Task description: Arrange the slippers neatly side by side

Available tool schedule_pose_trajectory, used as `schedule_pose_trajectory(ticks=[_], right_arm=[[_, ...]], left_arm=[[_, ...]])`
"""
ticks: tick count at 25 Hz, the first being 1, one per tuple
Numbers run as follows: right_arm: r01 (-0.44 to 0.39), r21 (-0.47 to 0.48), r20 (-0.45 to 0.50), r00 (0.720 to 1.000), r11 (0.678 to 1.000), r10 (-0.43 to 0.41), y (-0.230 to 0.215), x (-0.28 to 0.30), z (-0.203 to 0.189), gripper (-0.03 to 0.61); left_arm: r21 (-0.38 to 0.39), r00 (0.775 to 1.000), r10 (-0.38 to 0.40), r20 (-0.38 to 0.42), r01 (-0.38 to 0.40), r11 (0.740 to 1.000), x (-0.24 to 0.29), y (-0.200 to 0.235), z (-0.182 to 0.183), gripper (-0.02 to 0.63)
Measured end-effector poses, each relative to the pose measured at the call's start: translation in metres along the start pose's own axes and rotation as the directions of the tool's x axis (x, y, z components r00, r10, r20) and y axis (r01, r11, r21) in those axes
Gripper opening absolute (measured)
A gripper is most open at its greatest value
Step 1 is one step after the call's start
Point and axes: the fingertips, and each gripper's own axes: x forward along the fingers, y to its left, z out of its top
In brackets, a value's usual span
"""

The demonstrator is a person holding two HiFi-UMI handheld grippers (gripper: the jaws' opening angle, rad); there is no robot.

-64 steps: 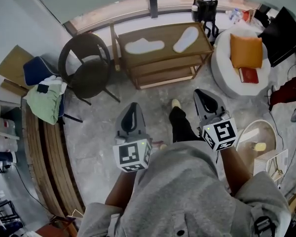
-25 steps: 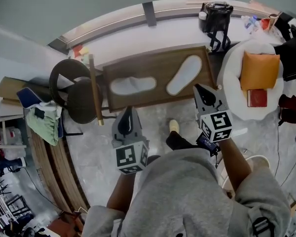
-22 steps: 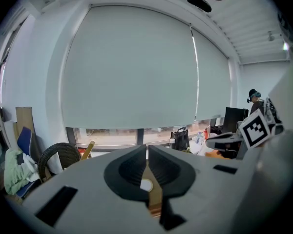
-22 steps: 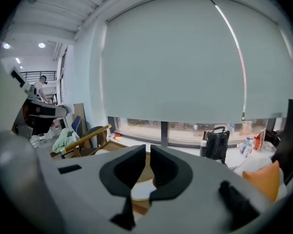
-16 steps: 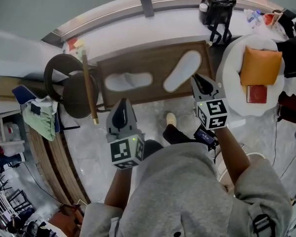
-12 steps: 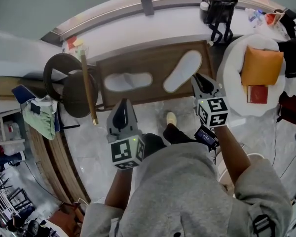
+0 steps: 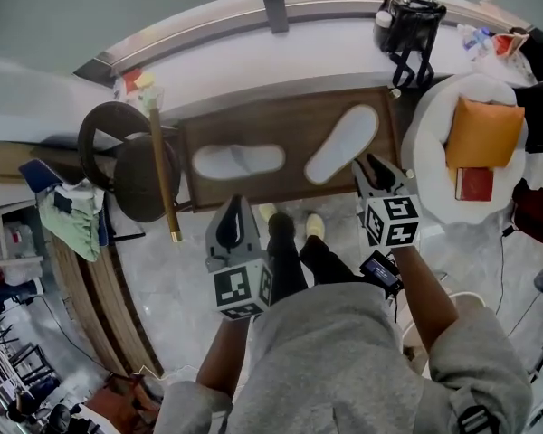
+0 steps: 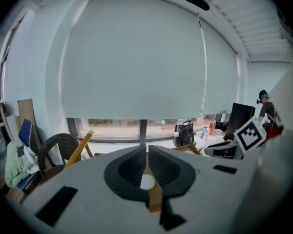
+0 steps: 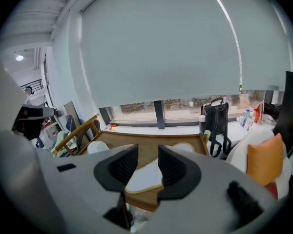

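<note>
Two white slippers lie on the top of a low wooden shelf (image 7: 290, 116). The left slipper (image 7: 238, 161) lies crosswise; the right slipper (image 7: 342, 145) lies slanted, apart from it. My left gripper (image 7: 238, 204) hovers just in front of the shelf's near edge, below the left slipper, shut and empty; its jaws meet in the left gripper view (image 8: 147, 152). My right gripper (image 7: 369, 163) hangs by the heel end of the right slipper. Its jaws are opening with nothing between them (image 9: 147, 157); the right slipper (image 9: 145, 177) shows beyond the gap.
A dark wicker chair (image 7: 127, 165) and a leaning wooden pole (image 7: 160, 165) stand left of the shelf. A white pouf (image 7: 434, 152) with an orange cushion (image 7: 487, 134) and a red book (image 7: 475, 183) sits right. A black bag (image 7: 412, 25) stands behind. The person's feet (image 7: 290, 229) are at the shelf's front.
The person has stepped up to the shelf, so it sits nearer and more centred. The right gripper's jaws have parted. Both grippers stay in front of the shelf.
</note>
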Motion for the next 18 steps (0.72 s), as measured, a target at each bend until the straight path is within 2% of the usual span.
schedule_pose_trajectory(ticks=[9, 18], right_arm=[[0.076, 0.064, -0.056, 0.996, 0.995, -0.072, -0.008, 0.041, -0.025, 0.127], [0.115, 0.123, -0.111, 0.989, 0.986, -0.102, -0.016, 0.072, -0.055, 0.127]], left_arm=[[0.009, 0.998, 0.002, -0.067, -0.002, 1.000, 0.039, 0.018, -0.032, 0.025], [-0.067, 0.992, -0.038, -0.119, 0.031, 0.997, 0.064, 0.017, -0.064, 0.025]])
